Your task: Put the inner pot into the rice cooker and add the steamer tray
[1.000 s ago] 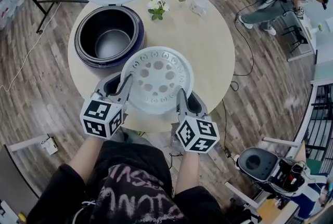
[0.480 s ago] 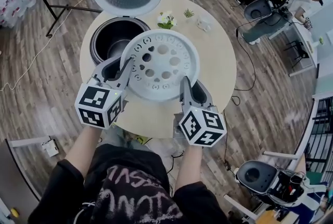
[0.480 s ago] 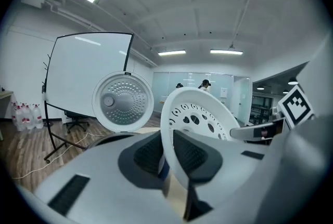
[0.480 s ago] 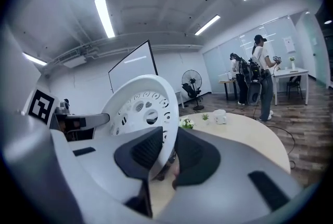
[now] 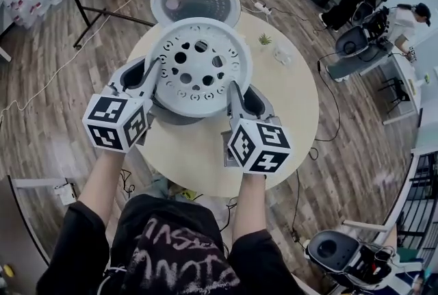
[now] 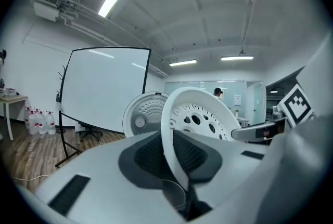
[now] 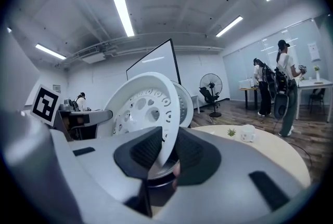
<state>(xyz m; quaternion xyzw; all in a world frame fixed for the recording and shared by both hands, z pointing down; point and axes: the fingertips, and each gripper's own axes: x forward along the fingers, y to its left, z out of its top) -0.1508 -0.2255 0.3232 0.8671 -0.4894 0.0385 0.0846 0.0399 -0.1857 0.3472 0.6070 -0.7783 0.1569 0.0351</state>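
Edges suit the white round perforated plastic steamer tray point(image 5: 198, 62), likely light, stiff and slick; your left gripper point(image 5: 153, 73) and right gripper point(image 5: 233, 92) clamp opposite rims.

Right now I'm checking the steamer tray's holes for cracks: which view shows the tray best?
The head view: the steamer tray faces the camera, nearly all its rim and holes in sight. The left gripper view and right gripper view each catch it close and steeply slanted, so the rim hides part of the holed face.
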